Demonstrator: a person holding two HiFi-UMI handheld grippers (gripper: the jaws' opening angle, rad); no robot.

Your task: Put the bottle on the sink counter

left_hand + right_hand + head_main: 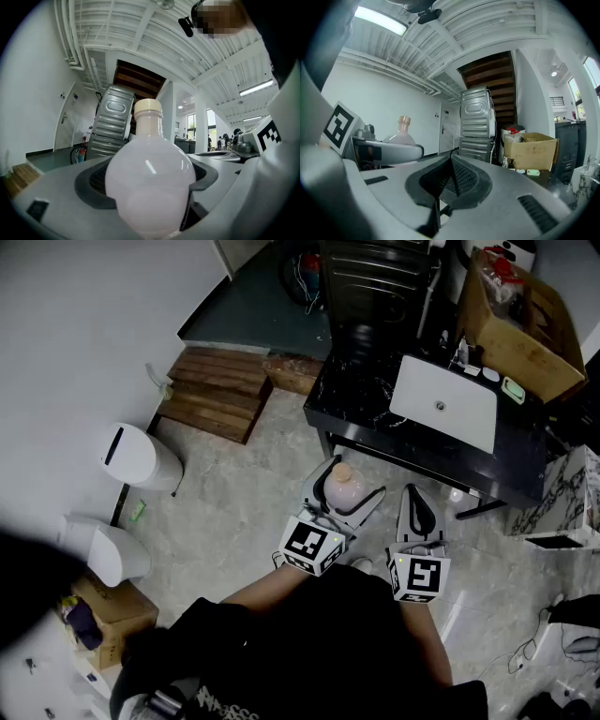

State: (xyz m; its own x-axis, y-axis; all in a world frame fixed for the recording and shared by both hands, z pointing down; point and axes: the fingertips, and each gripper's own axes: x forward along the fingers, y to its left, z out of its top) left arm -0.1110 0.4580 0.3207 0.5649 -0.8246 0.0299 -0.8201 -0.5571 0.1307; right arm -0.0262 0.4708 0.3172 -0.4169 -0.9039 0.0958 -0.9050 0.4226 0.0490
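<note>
Nearest the person, the left gripper point(354, 486) is clamped round the belly of a round, pale pink bottle point(150, 178). Its jaws are spread wide because the body is so fat. The bottle rides upright, cream cap on top, in the air over the floor point(244, 512) and just short of the counter point(361, 395). I'd say it is kept upright so it can go straight down on its base. Just beside it, the right gripper point(420, 512) is clenched on nothing, apparently idle and kept clear.

Past the pale marbled floor stands the black stone counter with a white sink basin point(442, 404). The bare dark patch left of the basin looks the likeliest landing spot. A cardboard box point(520, 324) sits at the far right. Wooden steps point(216, 390) and a white bin point(141, 457) lie off left, and a ribbed metal appliance point(112, 122) stands behind.
</note>
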